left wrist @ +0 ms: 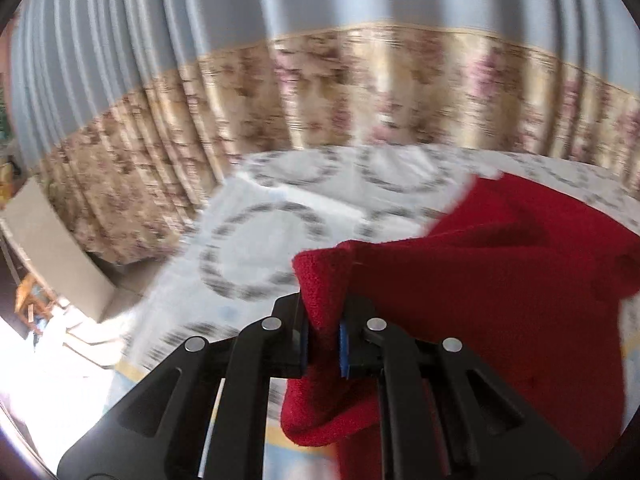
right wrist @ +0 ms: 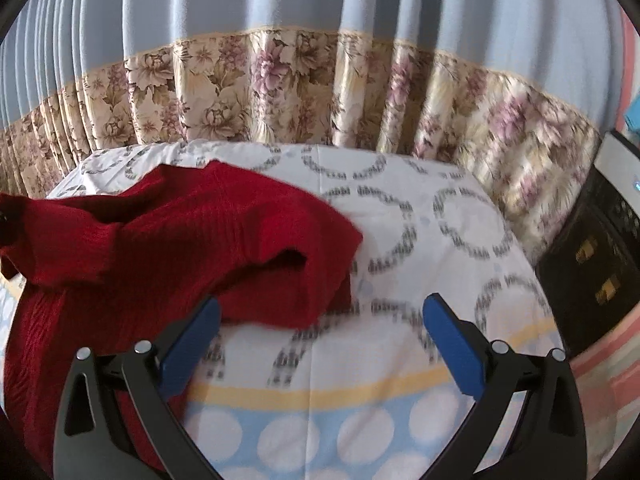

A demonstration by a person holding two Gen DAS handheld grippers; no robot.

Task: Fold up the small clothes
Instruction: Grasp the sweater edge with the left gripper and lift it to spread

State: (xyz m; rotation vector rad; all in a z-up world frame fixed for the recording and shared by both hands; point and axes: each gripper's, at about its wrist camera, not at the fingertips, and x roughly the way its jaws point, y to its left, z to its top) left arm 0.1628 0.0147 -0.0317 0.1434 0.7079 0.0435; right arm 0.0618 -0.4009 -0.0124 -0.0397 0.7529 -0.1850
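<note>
Red knit garment [left wrist: 500, 280] pinched in left hand-held gripper [left wrist: 325, 340]; black crate [right wrist: 600, 264] aside.

Fuzzy red knit garment [right wrist: 168, 248] on smooth printed cotton sheet [right wrist: 400, 240].

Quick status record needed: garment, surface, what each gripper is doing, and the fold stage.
garment: red knitted garment, bunched, one edge raised
surface: white sheet with ring print
left gripper: jaws shut on a fold of the red knitted garment
right gripper: jaws open, nothing between them, garment edge just beyond its left pad
backdrop: blue and floral curtain
fold stage: not yet folded flat
</note>
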